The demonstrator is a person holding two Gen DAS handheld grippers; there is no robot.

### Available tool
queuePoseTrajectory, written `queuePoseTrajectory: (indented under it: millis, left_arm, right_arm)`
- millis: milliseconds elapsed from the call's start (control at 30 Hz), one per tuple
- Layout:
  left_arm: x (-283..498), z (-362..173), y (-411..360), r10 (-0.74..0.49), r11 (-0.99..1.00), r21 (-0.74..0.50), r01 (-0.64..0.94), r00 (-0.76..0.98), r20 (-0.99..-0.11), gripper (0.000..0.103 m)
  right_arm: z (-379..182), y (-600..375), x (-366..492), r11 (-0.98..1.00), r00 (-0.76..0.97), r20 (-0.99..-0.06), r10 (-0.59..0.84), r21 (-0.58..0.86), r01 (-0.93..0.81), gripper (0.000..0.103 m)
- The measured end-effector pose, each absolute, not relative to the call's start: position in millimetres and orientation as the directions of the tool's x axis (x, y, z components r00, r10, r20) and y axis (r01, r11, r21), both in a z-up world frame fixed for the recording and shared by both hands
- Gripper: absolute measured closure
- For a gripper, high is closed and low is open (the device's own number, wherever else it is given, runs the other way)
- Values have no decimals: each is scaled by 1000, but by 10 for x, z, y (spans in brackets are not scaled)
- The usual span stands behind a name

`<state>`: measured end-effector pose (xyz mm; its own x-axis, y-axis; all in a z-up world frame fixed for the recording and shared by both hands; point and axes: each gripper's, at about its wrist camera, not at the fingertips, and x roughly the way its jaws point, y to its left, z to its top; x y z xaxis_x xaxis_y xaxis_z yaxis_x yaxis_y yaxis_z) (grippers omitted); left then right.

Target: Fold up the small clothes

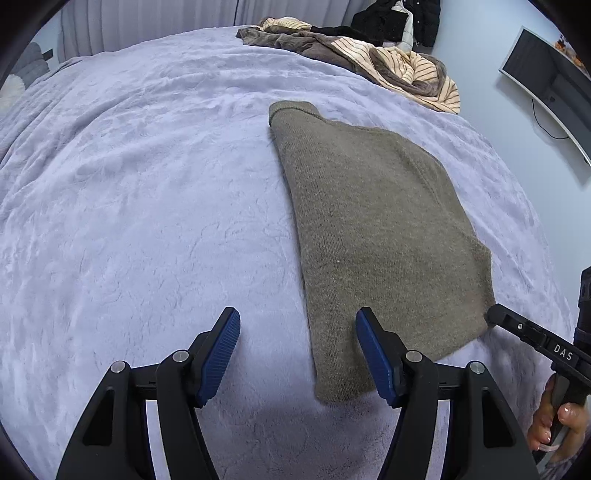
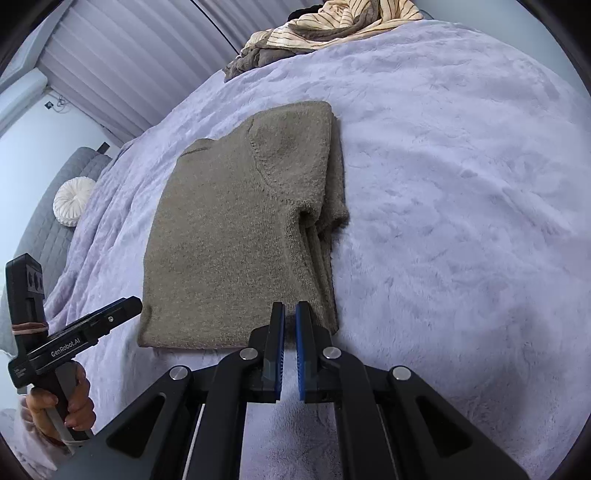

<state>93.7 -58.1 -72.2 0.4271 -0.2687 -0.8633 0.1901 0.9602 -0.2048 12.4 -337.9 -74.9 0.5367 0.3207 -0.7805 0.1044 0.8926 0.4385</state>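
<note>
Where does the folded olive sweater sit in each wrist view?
Left wrist view: olive sweater right of centre, running from mid-frame down to the left gripper.
Right wrist view: olive sweater left of centre, above the right gripper.
Shared landmark: striped clothes pile at the bed's far edge.

You see a matt, coarse knit sweater (image 1: 380, 229) on a plush, fuzzy blanket (image 1: 147, 206); your grippers' pads (image 1: 218, 354) look like ribbed blue rubber.

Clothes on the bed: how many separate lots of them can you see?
2. A folded olive sweater lies flat near the grippers, and a crumpled pile of striped and brown clothes sits at the far edge of the bed. The pile may hide several garments.
</note>
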Motion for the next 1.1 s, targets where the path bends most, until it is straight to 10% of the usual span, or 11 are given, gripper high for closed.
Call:
queuePoseTrajectory:
  millis: [700, 800, 1100]
  left_arm:
    - [1438, -690, -663, -261, 963, -205, 173, 431, -864, 36]
    - [1473, -684, -664, -252, 966, -196, 168, 443, -861, 14]
    - [1534, -727, -683, -249, 966, -190, 175, 435, -865, 14]
  right_arm:
    - [-531, -3519, 840, 882, 552, -771, 318, 454, 125, 94]
    - [-564, -3508, 901, 886, 544, -777, 316, 446, 124, 94]
    - [-683, -3585, 959, 875, 532, -784, 320, 459, 151, 92]
